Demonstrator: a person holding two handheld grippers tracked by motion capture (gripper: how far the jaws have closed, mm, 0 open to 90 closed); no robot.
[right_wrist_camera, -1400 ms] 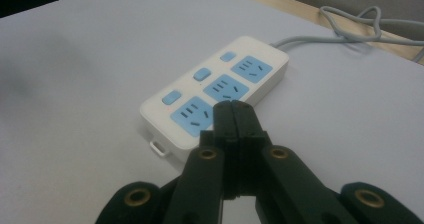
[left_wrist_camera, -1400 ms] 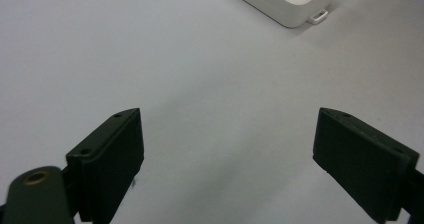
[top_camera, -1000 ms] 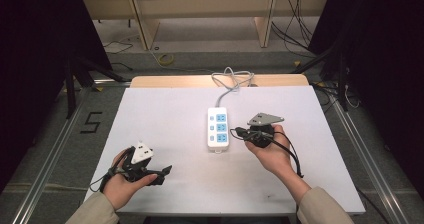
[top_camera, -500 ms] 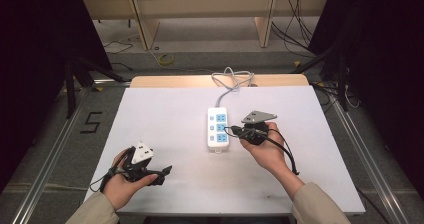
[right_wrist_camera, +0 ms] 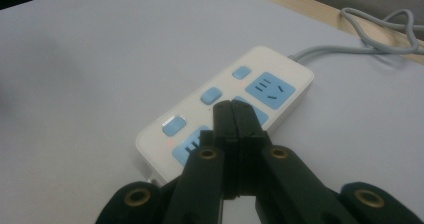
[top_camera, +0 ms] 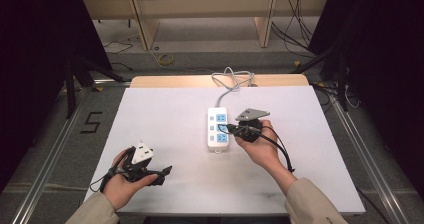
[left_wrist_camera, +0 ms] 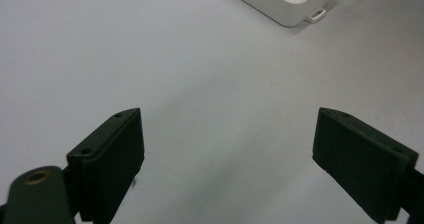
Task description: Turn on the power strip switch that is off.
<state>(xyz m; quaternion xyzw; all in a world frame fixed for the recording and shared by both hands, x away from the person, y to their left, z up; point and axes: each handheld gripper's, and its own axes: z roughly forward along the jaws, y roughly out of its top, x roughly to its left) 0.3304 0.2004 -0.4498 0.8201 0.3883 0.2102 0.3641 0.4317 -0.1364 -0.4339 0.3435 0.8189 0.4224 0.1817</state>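
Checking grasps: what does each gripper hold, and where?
Nothing. The left gripper is open and bare; the right gripper is shut on nothing, over the power strip.

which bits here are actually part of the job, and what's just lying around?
In the job:
- power strip, white with blue sockets and switches
- right tool, jaws shut, tips over the strip's middle switch

Lying about or idle:
- left tool, jaws open over bare table
- strip's grey cord, coiled at the far edge
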